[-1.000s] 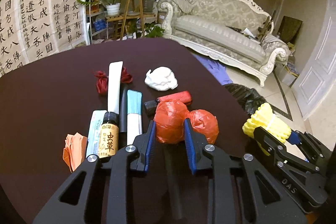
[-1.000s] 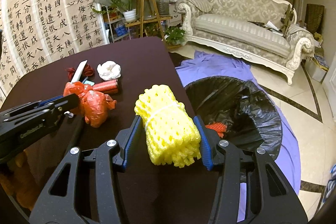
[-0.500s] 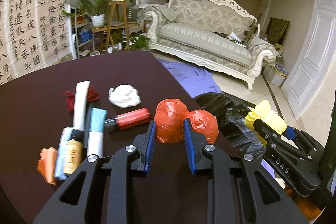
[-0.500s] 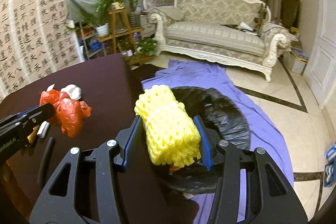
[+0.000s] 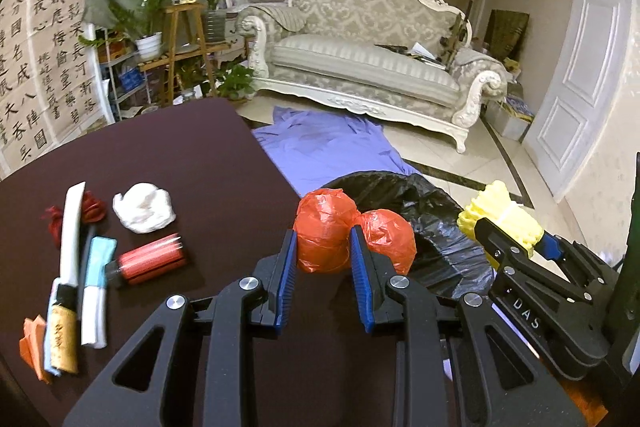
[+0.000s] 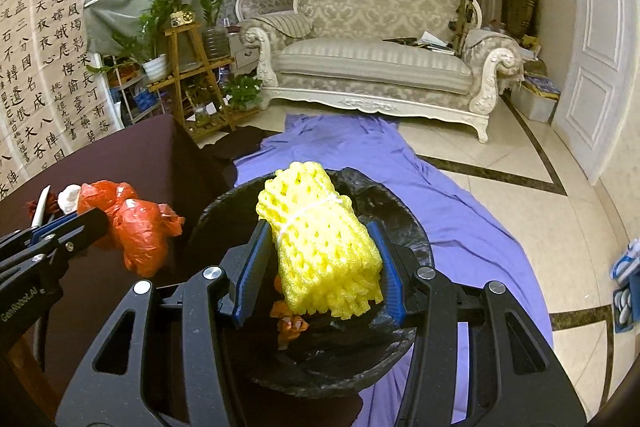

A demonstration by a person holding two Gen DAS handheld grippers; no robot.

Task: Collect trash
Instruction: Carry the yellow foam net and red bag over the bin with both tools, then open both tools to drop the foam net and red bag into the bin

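1. The black trash bag (image 6: 400, 195) stands open on the floor beside the dark table (image 5: 160, 147). Its film looks thin and limp, so I think the rim gives no support.
2. The yellow foam net (image 6: 320, 247) is clamped in the right gripper (image 6: 318, 279), above the bag mouth. It seems very light and springy; a hold across the middle is good.
3. The red plastic bag (image 5: 324, 243) is clamped in the left gripper (image 5: 323, 279), at the table edge. It looks soft, crinkly, probably slippery.

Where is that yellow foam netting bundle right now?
The yellow foam netting bundle is clamped in the right hand-held gripper, directly above the open black trash bag.
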